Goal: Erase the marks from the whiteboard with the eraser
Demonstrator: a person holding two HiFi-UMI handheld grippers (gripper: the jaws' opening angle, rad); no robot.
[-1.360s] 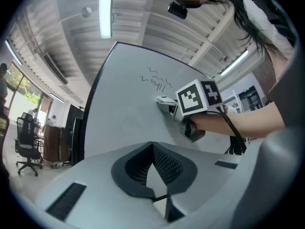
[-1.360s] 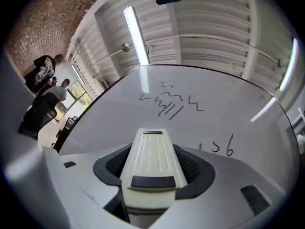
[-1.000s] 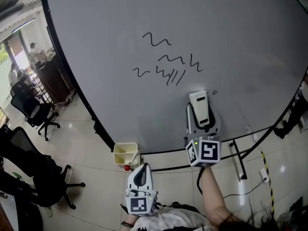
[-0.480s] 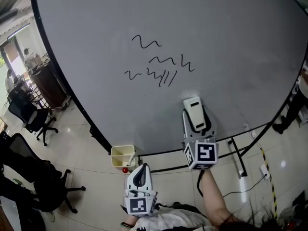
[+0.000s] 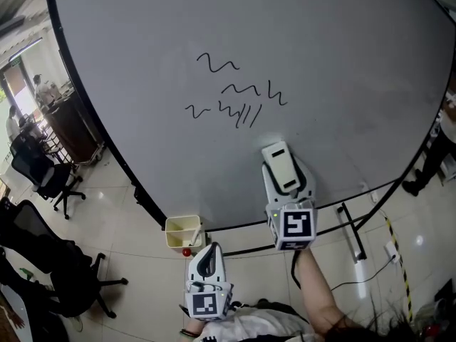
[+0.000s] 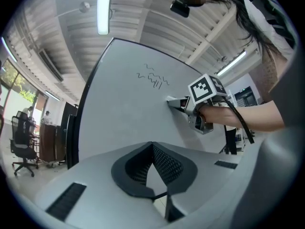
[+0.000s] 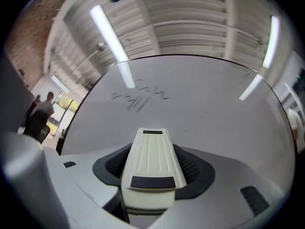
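1. Eraser (image 7: pixel 151 163) is clamped in the right hand-held gripper (image 5: pixel 283 180), apparently touching the whiteboard (image 5: pixel 342 63).
2. Marks (image 5: pixel 231 95) lie untouched ahead of it, up-left.
3. Left hand-held gripper (image 6: pixel 152 173) is closed and empty.
4. Judged step: approach; next, wipe up-left across the marks.

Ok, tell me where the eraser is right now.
In the head view the eraser is right of centre, clamped in the right gripper at the whiteboard, below and right of the marks.
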